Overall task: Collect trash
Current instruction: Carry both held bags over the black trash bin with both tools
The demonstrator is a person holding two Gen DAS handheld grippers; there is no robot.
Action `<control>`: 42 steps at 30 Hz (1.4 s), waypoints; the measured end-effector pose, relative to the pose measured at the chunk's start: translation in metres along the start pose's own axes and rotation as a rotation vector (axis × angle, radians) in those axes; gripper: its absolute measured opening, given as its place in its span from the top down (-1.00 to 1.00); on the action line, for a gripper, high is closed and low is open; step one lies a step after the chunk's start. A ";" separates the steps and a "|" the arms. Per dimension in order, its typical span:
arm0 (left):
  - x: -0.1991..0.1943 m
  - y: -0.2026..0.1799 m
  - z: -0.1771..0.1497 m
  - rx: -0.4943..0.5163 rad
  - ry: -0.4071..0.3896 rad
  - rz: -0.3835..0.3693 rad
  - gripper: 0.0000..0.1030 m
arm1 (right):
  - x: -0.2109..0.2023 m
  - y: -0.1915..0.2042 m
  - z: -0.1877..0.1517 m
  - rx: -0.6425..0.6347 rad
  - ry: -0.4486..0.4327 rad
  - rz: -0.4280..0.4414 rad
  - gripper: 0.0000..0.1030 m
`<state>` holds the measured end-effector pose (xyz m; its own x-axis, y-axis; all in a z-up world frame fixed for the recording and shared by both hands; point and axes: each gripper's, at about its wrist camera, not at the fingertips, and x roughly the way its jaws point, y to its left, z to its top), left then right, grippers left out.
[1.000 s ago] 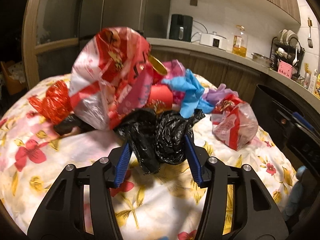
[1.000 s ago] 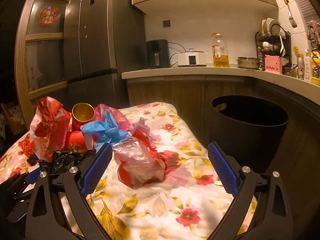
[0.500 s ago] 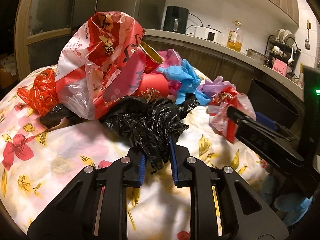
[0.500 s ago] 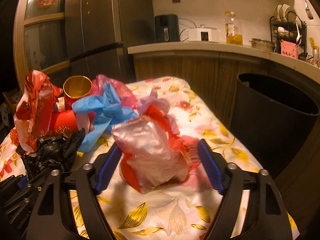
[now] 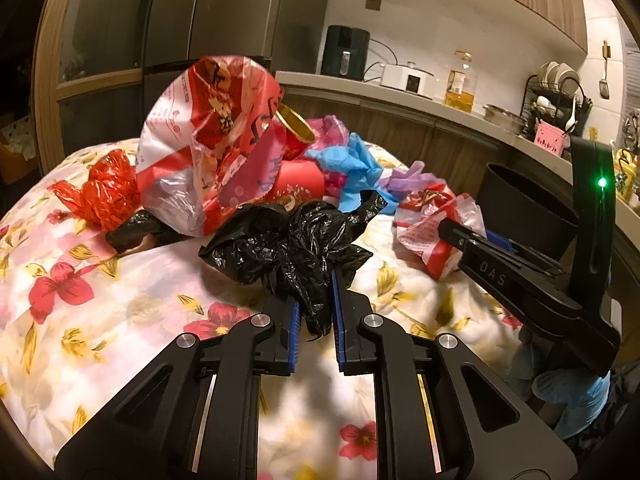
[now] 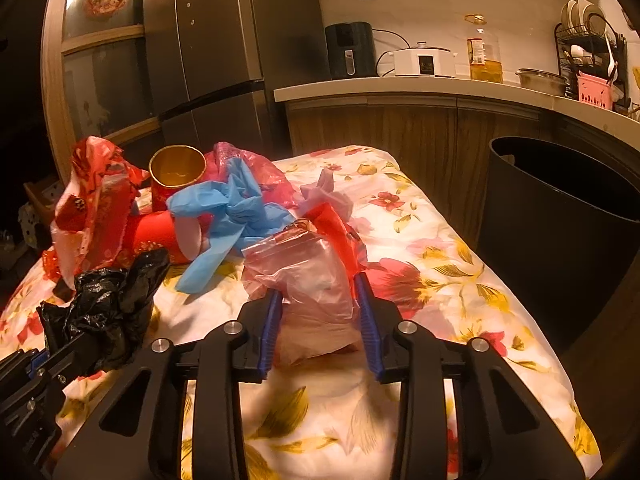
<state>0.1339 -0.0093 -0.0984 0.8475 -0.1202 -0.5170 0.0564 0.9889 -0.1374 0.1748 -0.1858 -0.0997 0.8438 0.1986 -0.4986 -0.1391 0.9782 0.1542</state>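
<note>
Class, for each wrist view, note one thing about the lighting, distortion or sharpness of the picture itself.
Left wrist view: warm orange light, fisheye bending the counter into a curve, dark corners, glints on the black bag. Right wrist view: same orange cast, fridge bowed, cloth sharp, edges fading to black.

Black bag (image 5: pixel 288 248): thin crinkled plastic, glossy. Red-and-clear bag (image 6: pixel 316 276): filmy translucent plastic. Tablecloth (image 5: pixel 120 304): matt floral cloth. Cup (image 6: pixel 178 176): shiny gold lining. Bin (image 6: pixel 560 240): matt black. Cabinets (image 6: pixel 400 128): wood grain.
</note>
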 end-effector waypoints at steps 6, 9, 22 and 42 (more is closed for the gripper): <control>-0.021 -0.006 0.005 0.009 -0.044 -0.010 0.77 | -0.028 -0.009 -0.004 0.022 -0.017 0.018 0.36; -0.032 -0.011 0.007 0.013 -0.065 -0.022 0.77 | -0.045 -0.015 -0.004 0.043 -0.037 0.016 0.36; -0.040 -0.053 0.039 0.051 -0.113 -0.105 0.77 | -0.104 -0.051 0.030 0.089 -0.180 -0.063 0.36; 0.020 -0.179 0.108 0.180 -0.184 -0.360 0.77 | -0.123 -0.150 0.081 0.197 -0.356 -0.344 0.36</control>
<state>0.1974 -0.1795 0.0069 0.8361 -0.4584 -0.3015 0.4425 0.8882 -0.1234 0.1334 -0.3619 0.0077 0.9519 -0.1983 -0.2336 0.2480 0.9464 0.2072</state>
